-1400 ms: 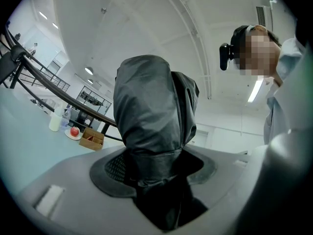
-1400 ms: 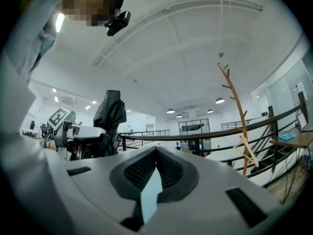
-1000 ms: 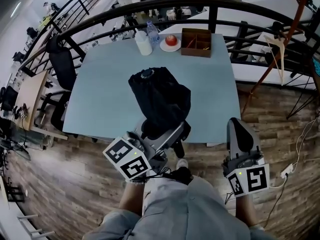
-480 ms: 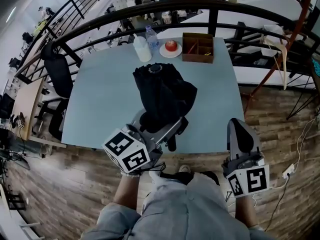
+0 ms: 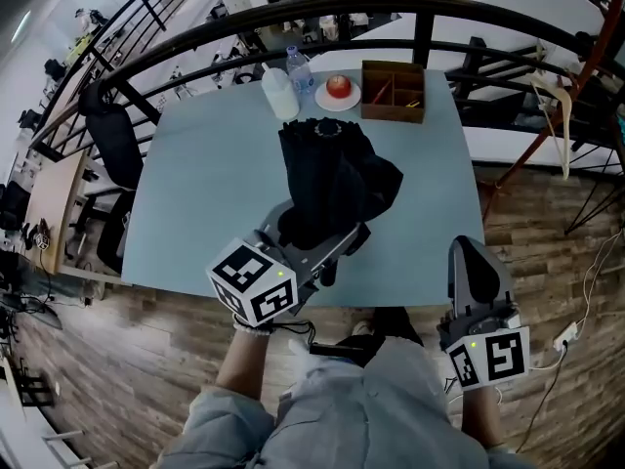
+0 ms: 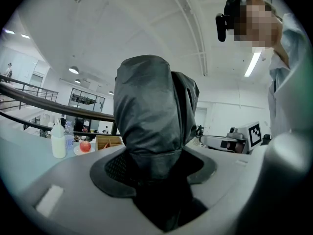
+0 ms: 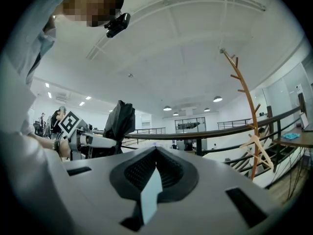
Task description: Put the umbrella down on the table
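A folded black umbrella [image 5: 332,184] stands tilted over the near half of the pale blue table [image 5: 205,174], its top pointing away from me. My left gripper [image 5: 317,247] is shut on its lower end. In the left gripper view the umbrella's dark cloth [image 6: 154,116] rises straight out from between the jaws and fills the middle. My right gripper [image 5: 477,267] hangs off the table's near right corner, shut, with nothing between its jaws. From the right gripper view the umbrella [image 7: 119,121] and the left gripper [image 7: 78,131] show at the left.
At the table's far edge stand a white bottle [image 5: 279,92], a clear bottle [image 5: 299,66], a plate with a red apple [image 5: 338,88] and a brown wooden box [image 5: 394,90]. A dark railing [image 5: 195,47] curves behind. A black chair [image 5: 112,130] stands left, a coat stand [image 5: 557,86] right.
The left gripper has carried the umbrella forward and to the right, further over the table. The right gripper has stayed where it was, shut.
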`<state>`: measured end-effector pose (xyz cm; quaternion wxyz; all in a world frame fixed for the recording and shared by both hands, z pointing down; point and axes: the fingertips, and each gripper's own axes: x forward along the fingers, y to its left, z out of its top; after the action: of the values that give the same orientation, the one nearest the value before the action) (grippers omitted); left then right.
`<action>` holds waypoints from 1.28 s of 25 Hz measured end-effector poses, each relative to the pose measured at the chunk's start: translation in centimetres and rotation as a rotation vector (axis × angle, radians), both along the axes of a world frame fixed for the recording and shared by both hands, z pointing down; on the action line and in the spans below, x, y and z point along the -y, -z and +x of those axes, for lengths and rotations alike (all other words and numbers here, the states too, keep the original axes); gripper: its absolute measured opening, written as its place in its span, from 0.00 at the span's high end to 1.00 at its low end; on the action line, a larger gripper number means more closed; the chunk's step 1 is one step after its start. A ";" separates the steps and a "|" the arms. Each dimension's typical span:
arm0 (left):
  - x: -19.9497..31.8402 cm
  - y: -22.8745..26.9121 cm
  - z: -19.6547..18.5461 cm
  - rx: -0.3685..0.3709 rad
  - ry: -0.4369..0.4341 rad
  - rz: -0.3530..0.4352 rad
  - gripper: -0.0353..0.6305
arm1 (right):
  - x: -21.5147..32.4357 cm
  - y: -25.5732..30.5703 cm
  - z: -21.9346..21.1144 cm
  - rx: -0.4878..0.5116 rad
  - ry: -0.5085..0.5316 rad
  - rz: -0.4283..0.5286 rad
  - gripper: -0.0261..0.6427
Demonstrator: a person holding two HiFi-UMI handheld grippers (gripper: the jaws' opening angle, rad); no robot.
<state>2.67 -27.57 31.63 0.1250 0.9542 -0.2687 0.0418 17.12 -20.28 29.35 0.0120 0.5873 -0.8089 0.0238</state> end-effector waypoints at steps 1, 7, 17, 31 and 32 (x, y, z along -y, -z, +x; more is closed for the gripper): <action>0.3 -0.2 0.0 0.015 -0.004 0.004 0.56 | 0.3 -0.2 -0.1 0.002 0.001 -0.001 0.96; 2.3 -1.8 0.4 0.079 -0.018 0.012 0.56 | 2.3 -1.3 -0.1 0.013 0.020 -0.005 0.96; 8.3 -5.3 4.0 0.236 -0.055 -0.022 0.56 | 7.9 -3.1 1.5 0.046 0.079 -0.055 0.96; 15.2 -15.3 9.5 0.544 -0.234 -0.069 0.56 | 13.0 -7.3 3.2 0.055 0.113 -0.151 0.96; 15.6 -15.9 10.0 0.560 -0.245 -0.072 0.56 | 13.3 -7.6 3.5 0.056 0.114 -0.158 0.96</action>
<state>12.63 -43.18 47.57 0.0741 0.9257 -0.1741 0.3274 20.61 -33.60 36.99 0.0373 0.5366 -0.8367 0.1031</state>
